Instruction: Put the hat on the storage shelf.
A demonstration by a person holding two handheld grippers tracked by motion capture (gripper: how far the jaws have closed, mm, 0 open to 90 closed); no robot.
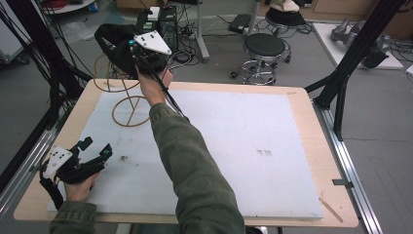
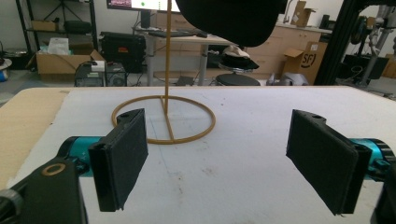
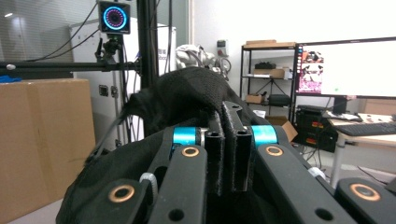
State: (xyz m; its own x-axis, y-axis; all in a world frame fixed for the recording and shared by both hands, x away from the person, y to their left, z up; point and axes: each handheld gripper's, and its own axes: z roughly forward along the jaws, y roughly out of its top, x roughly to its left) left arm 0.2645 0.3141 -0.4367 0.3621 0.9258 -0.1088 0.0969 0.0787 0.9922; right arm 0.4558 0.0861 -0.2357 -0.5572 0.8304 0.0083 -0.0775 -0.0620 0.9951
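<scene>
Ok, right gripper (image 3: 227, 140) w/ jaws pinched on black fabric cap (image 3: 187, 93), held up above thin tan wire stand (image 1: 130, 105) at table's far-left. Left gripper (image 1: 92, 148) spread wide, empty, low over white foam board (image 1: 243, 146).

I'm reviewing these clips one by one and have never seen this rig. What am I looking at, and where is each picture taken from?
No robot here: a person holds a two-jaw gripper in each hand. The high view looks down on a table covered by a white board. The other two pictures come from cameras riding on the grippers, looking along their black jaws. A wooden stand, a ring base with an upright rod, sits on the board. The left gripper rests near the front edge, jaws wide apart, holding nothing. The right gripper is raised by the stand, jaws pinched on a black cap.
</scene>
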